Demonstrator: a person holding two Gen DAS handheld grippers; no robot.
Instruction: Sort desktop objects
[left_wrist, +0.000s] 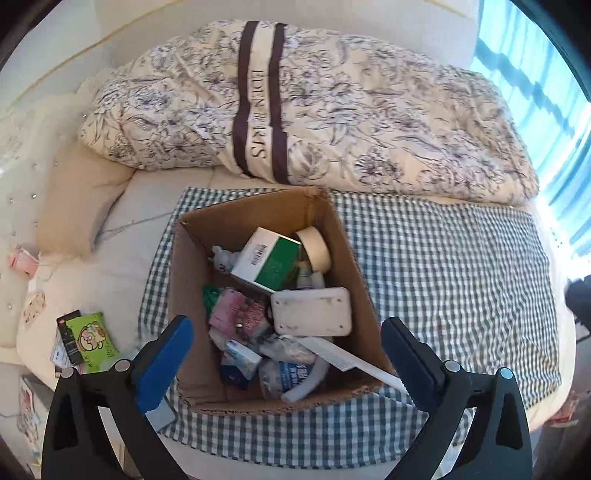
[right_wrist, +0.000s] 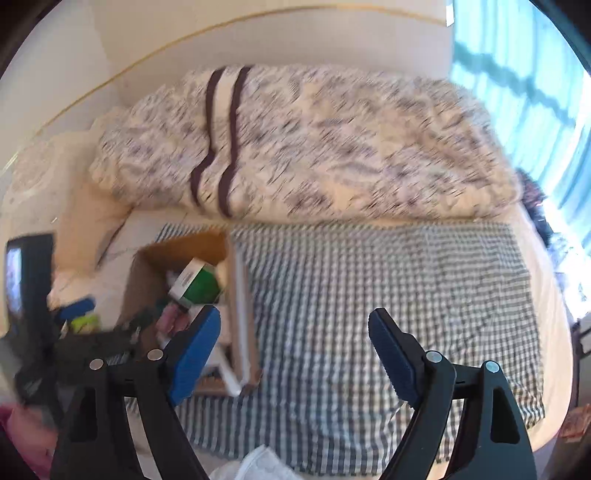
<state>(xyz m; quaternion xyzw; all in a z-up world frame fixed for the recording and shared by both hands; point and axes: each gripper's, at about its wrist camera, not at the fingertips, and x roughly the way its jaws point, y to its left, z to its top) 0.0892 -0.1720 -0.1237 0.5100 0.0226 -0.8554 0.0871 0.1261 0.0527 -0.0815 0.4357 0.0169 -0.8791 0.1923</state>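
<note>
Checked cloth (left_wrist: 443, 266) covers the bed; at its left edge stands the cardboard box (left_wrist: 207, 258), full of small objects. Both the left gripper (left_wrist: 286, 341) and right gripper (right_wrist: 293, 345) are spread wide, grasping nothing.

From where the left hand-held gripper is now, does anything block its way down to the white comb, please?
Nothing visible does. The left hand-held gripper is open above the cardboard box, and the white comb lies on top of the pile, uncovered.
</note>
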